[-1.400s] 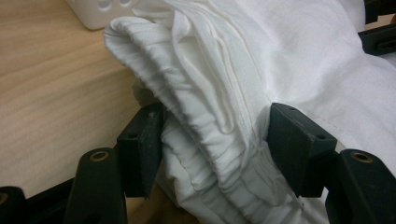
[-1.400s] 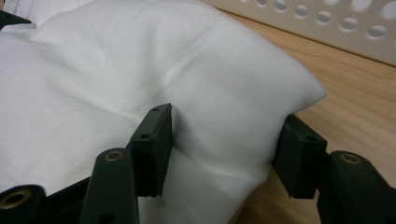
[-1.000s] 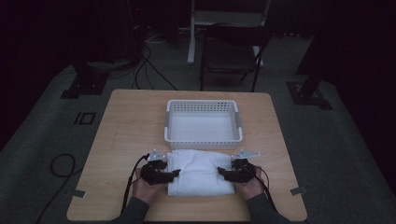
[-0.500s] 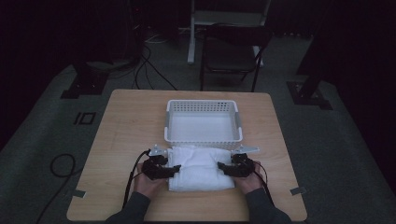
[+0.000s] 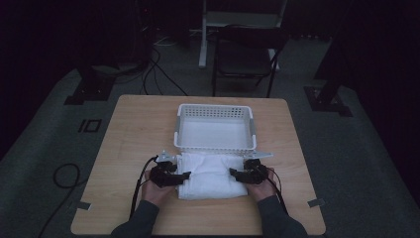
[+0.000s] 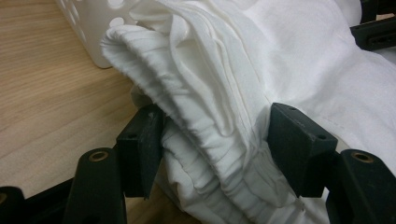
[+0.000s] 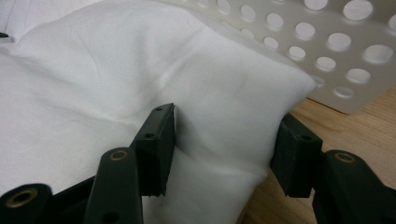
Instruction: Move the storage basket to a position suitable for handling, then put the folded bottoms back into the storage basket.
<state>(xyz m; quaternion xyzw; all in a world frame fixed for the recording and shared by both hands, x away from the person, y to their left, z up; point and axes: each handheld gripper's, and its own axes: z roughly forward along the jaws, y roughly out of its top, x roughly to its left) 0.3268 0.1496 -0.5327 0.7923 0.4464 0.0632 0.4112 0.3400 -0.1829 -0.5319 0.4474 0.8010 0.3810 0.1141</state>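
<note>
One white perforated plastic basket stands just beyond both sets of jaws, its near wall right behind the folded white cloth and close enough that its holed side shows behind the cloth in both gripper views; whether cloth and basket touch cannot be told. One wooden table carries everything, and one dark folding chair stands well beyond its far edge, with cables on the floor to the left. Counted out: one cloth, one basket, two grippers, two hands. The cloth lies between the two grippers, each at one end. The left gripper has its jaws clamped on the bunched, layered edge of the cloth, the folds squeezed between the two black pads and spilling above them. The right gripper has its jaws around the smoother, thick end of the cloth, one pad pressing into its top surface and the other at its outer edge beside bare wood. Both hands come from the near edge of the table, forearms angled slightly inward, the left hand and right hand low over the table with the jaws pointing toward each other across the cloth.
</note>
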